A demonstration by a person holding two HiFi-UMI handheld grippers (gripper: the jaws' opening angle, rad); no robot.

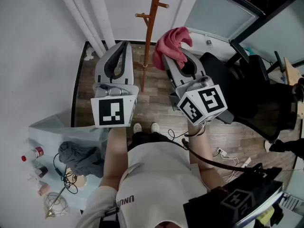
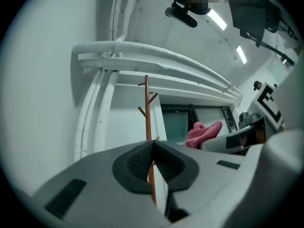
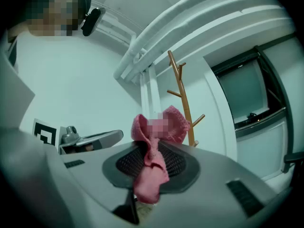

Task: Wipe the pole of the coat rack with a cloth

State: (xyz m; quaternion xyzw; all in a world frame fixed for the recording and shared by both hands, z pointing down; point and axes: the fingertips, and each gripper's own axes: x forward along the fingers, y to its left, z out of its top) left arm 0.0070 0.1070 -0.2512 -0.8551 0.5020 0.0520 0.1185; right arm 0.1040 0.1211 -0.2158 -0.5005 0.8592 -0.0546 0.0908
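Right gripper view shows the right gripper (image 3: 153, 148) clamped on a pink cloth (image 3: 149, 175), which is pinched in a narrow fold with most of it bunched loose beyond the tips. The coat rack pole (image 3: 183, 99) stands ahead of it, between the two grippers, and the cloth looks just short of touching. The left gripper (image 2: 153, 144) has its jaws together on nothing, so the rack has no support. A firm sideways press could rock or tip the slim pole. Dragging along it could also snag the loose bunch on a peg (image 3: 174, 93) — likely tugging the cloth out of that small pinch.
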